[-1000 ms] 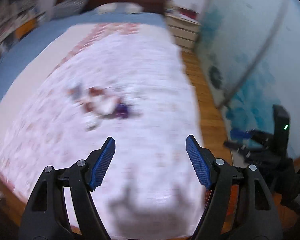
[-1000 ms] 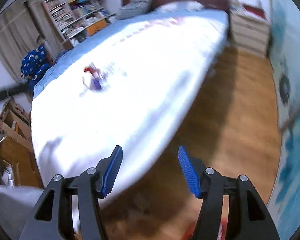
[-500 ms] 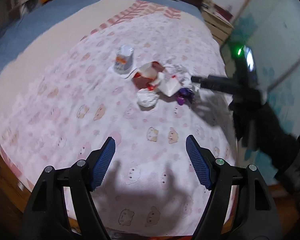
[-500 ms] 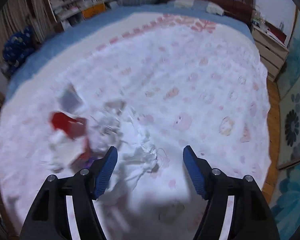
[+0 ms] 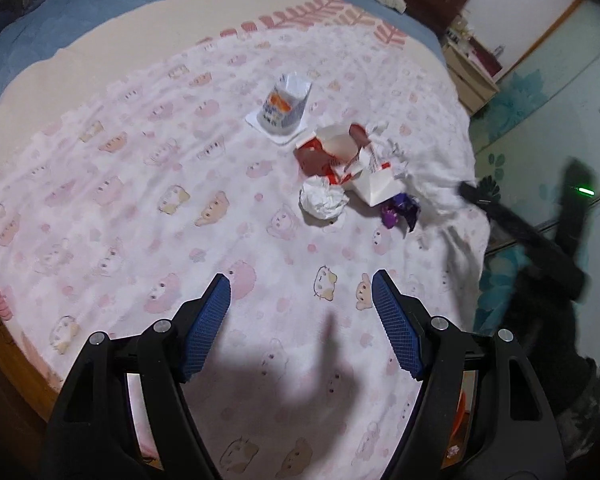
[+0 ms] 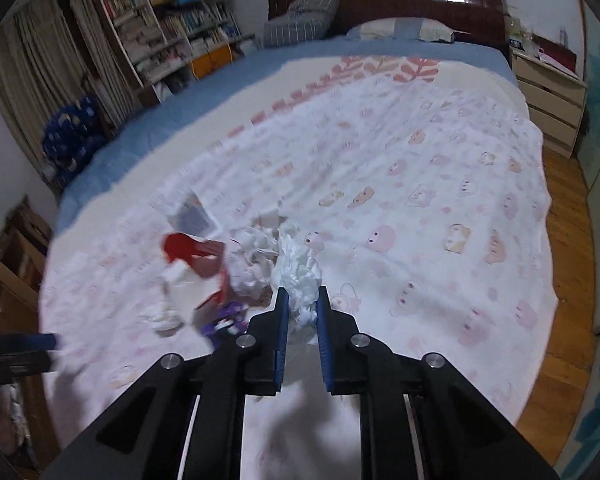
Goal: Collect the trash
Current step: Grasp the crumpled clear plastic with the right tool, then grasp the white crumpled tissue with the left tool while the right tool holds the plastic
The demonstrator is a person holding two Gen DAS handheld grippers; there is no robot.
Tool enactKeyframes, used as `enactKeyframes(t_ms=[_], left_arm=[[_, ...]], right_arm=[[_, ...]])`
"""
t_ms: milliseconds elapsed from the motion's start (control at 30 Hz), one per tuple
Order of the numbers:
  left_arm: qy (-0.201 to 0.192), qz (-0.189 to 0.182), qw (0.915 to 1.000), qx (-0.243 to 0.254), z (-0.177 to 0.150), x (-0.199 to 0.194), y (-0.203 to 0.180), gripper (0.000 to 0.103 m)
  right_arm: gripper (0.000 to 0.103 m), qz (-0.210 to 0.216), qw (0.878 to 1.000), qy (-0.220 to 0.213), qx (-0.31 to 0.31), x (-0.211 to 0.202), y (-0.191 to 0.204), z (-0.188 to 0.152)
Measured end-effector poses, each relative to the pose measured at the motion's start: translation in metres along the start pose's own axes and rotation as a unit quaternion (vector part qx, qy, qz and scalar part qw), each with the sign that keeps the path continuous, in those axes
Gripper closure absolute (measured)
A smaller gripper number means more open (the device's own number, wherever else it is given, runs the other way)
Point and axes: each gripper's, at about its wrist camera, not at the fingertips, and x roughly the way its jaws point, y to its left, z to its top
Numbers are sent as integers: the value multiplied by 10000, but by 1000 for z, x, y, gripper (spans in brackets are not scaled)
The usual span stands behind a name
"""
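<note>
The right gripper (image 6: 302, 312) is clamped on a white plastic bag (image 6: 298, 270) on the bed (image 6: 440, 200), beside the trash pile (image 5: 340, 172); the left gripper (image 5: 300, 300), fingers apart, hovers near that pile

A white bedspread (image 5: 148, 184) printed with pink and tan cartoon animals is shown, bordered far by cream and a blue sheet (image 6: 204, 108). On it are seen a white crumpled tissue (image 5: 323, 200), a red-and-white carton (image 5: 340, 156), a purple wrapper (image 5: 400, 210) and a white, orange-and-blue printed cup (image 5: 282, 110). Blue pads (image 5: 206, 320) are carried on black grippers.
</note>
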Motion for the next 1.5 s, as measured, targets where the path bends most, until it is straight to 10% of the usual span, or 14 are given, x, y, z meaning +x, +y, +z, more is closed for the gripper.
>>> enactKeyframes(t_ms=[633,833,1500], left_arm=[[-111,569,9963,637,32,89,-49,30],[27,427,9970,648,35,96,-44,81],[-892,-15,9955,306,3,-29,-67,94]], right_arm=[[88,1122,9893,230,905,-141,-14,-151],[88,1167,9890,262,875,-161,-14,-186],[88,1290,9867,-315,934,-226,-31,-177]])
